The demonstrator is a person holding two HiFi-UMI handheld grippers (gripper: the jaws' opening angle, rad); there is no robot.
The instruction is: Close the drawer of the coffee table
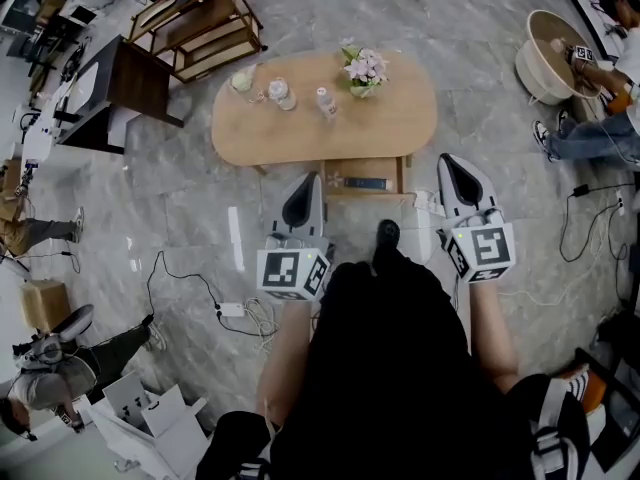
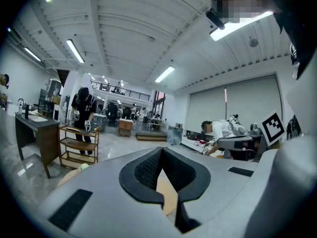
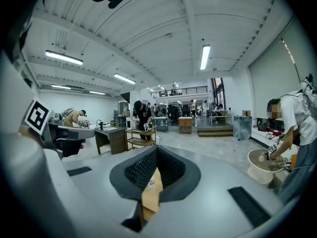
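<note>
The oval wooden coffee table (image 1: 300, 133) stands ahead of me on the grey floor. Its drawer (image 1: 340, 190) is pulled out from the near side, with a dark flat object (image 1: 365, 182) lying in it. My left gripper (image 1: 312, 177) hovers just left of the drawer front, shut and empty. My right gripper (image 1: 447, 158) is off the drawer's right side, also shut and empty. In the left gripper view the left gripper (image 2: 161, 150) shows closed pads with a sliver of tabletop (image 2: 167, 195) below them. In the right gripper view the right gripper (image 3: 156, 148) shows the same.
On the table stand a flower vase (image 1: 365, 68), a small bottle (image 1: 325, 101) and a jar (image 1: 280, 92). A wooden shelf (image 1: 205, 23) and dark desk (image 1: 130, 78) sit far left. A power strip with cables (image 1: 232, 309) lies on the floor. A beige tub (image 1: 555, 53) is far right.
</note>
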